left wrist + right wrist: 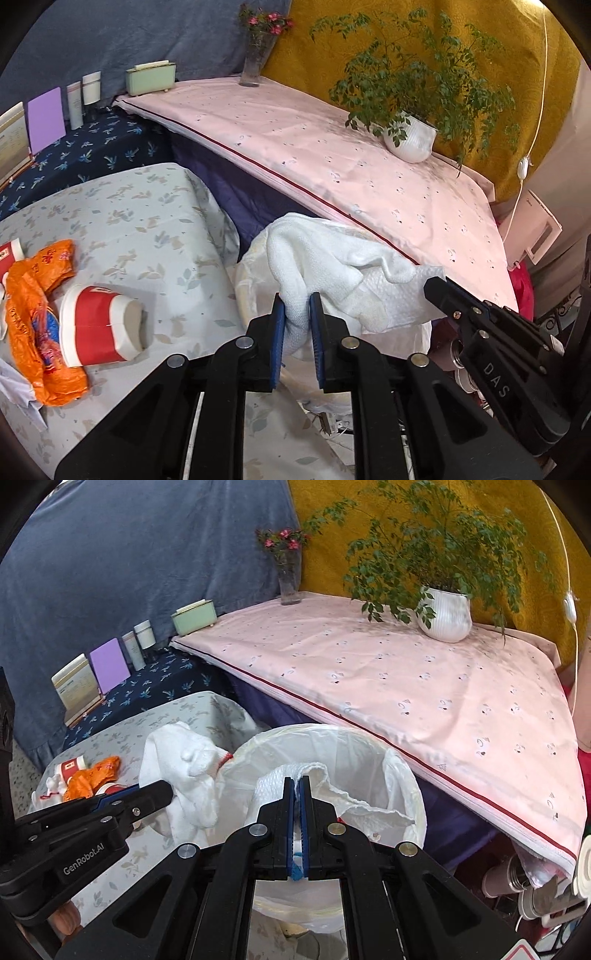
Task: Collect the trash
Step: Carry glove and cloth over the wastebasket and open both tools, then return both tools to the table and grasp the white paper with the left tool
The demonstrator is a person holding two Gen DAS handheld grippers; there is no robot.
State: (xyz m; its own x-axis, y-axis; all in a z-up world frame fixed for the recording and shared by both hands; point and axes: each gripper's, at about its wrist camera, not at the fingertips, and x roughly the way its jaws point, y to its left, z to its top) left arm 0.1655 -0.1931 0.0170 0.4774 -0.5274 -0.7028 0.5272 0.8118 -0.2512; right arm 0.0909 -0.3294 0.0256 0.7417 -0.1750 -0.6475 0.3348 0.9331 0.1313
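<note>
My left gripper [297,310] is shut on a white cloth [321,251] that hangs over the rim of a bin lined with a white bag [247,280]. My right gripper [297,781] is shut on a crumpled white paper towel [369,808], held above the bin's open mouth [332,733]. From the right wrist, the left gripper [166,786] and its cloth [184,760] sit just left of the bin. On the floral table [147,221] lie an orange plastic bag [37,314] and a red-and-white paper cup [99,328] on its side.
A pink-covered table [369,166] rises behind the bin, carrying a potted plant [410,136] and a flower vase [255,59]. A green box [149,75], bottles [83,96] and a purple card [46,118] stand at the back left. Cups [506,878] sit under the pink table's corner.
</note>
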